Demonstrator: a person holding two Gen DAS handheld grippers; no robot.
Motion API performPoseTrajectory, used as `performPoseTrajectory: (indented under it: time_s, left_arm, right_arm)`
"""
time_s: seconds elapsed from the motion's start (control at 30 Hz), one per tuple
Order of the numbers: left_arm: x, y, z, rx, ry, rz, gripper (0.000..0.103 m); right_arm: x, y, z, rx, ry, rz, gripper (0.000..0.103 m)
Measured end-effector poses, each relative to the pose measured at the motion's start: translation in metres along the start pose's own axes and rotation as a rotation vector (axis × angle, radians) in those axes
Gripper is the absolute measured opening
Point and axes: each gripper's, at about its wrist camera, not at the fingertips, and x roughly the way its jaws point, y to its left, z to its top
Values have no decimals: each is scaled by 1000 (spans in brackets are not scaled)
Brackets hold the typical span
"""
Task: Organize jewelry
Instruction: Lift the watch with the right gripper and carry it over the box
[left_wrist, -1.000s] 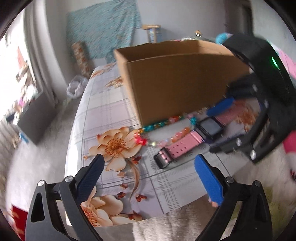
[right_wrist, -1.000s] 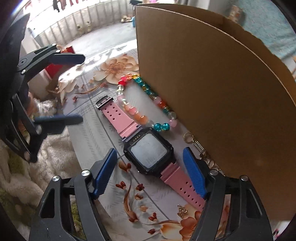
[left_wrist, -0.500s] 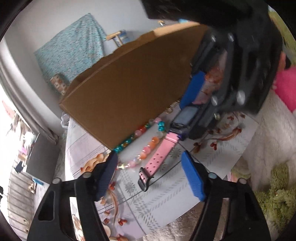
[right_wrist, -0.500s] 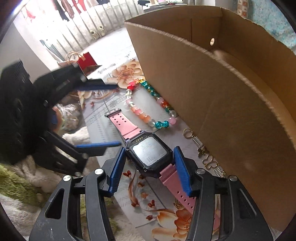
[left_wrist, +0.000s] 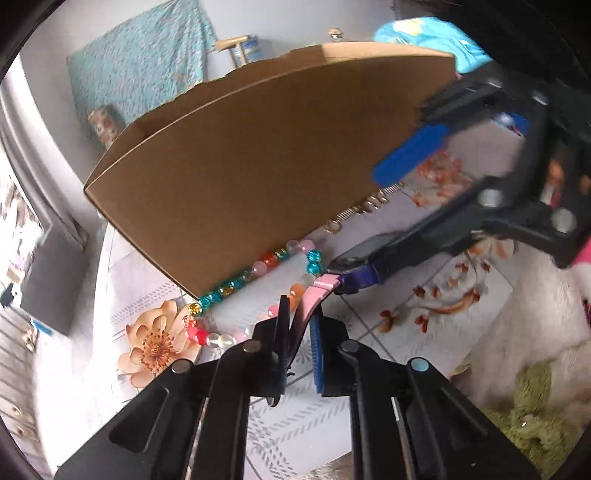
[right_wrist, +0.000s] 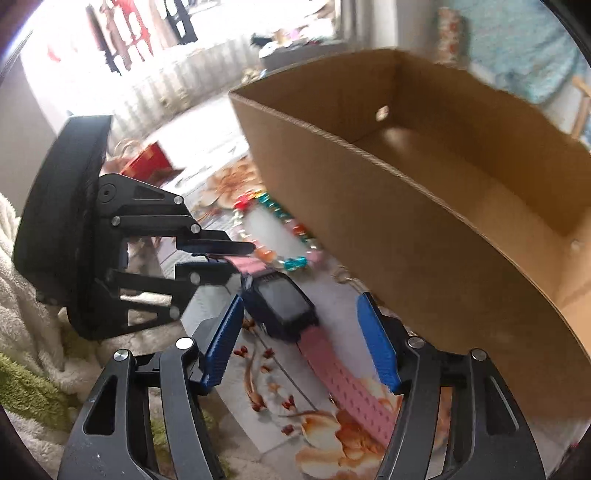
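The left gripper pinches the near pink strap of the dark-faced smartwatch, its blue pads nearly together on the band. The right gripper stands wide apart — one pad on each side of the watch body, touching neither. The watch lies on the flower-printed tablecloth in front of the open brown cardboard box, with a multicoloured glass bead bracelet along the box's base.

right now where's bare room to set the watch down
Inside the cardboard box, its floor looks bare. Also the tablecloth right of the left gripper. Crowded: the strip along the box front, with bead bracelet, watch and small chain.
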Motion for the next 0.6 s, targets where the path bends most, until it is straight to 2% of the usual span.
performPoseTrajectory:
  time_s: [0.1, 0.17, 0.23, 0.33, 0.4, 0.47, 0.53, 0.6]
  left_arm:
    - [1, 8, 4, -21, 7, -6, 10]
    - [3, 11, 6, -30, 11, -12, 10]
    - [5, 14, 8, -31, 12, -10, 10]
    - [7, 14, 8, -34, 9, -2, 10]
    - [8, 14, 9, -40, 6, 3, 10]
    - [9, 16, 12, -45, 2, 1, 8]
    - [7, 14, 13, -52, -8, 3, 5]
    - [0, 13, 15, -61, -40, 11, 4]
  right_arm:
    - [-8, 10, -10, 0, -38, -88, 61]
    - [-5, 17, -16, -12, -30, -159, 60]
    - [3, 23, -23, -37, -8, -246, 54]
    - [13, 28, -28, -67, 11, -336, 40]
    - [20, 30, -30, -87, 18, -397, 21]
    - [25, 31, -30, -95, 6, -432, 9]
    - [25, 37, -28, -117, -34, -491, 4]
    - [22, 47, -26, -166, -88, -587, 1]
